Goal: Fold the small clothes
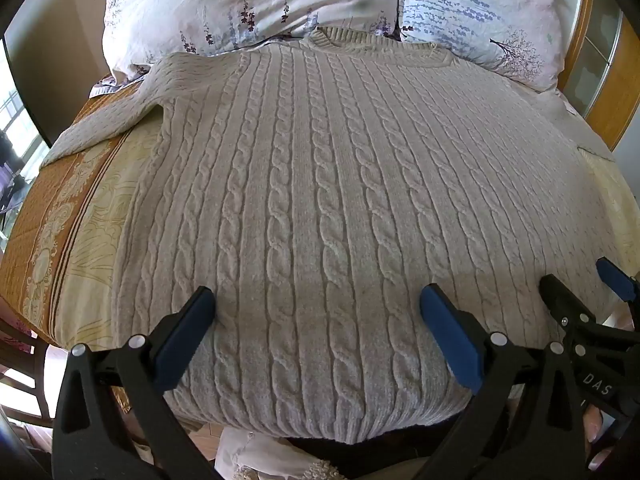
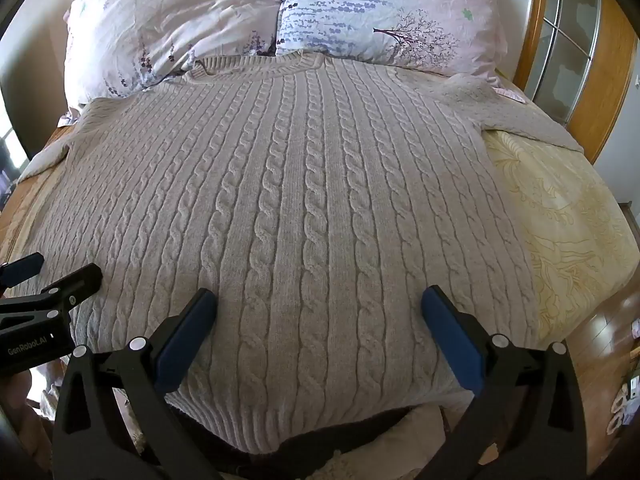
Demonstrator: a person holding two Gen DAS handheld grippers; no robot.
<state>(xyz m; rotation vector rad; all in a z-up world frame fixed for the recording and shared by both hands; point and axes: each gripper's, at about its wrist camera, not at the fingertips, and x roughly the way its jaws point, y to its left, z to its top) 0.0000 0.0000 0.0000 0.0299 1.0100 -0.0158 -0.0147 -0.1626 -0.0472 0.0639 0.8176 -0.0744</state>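
Observation:
A cream cable-knit sweater [image 1: 320,184] lies flat and spread out on the bed, collar at the far side by the pillows, hem at the near edge. It also shows in the right wrist view [image 2: 304,208]. One sleeve [image 1: 116,120] reaches out to the left and the other sleeve [image 2: 520,116] to the right. My left gripper [image 1: 318,304] is open and empty just above the hem. My right gripper [image 2: 320,304] is open and empty above the hem, further right. Each gripper shows in the other's view, the right one [image 1: 580,280] and the left one [image 2: 60,268].
Two floral pillows [image 1: 256,0] [image 2: 384,8] lie behind the collar. A yellow and orange patterned bedspread [image 1: 80,216] [image 2: 560,208] covers the bed. A wooden headboard frame [image 2: 536,20] stands at the right. Wooden floor [image 2: 600,344] lies beyond the bed's right edge.

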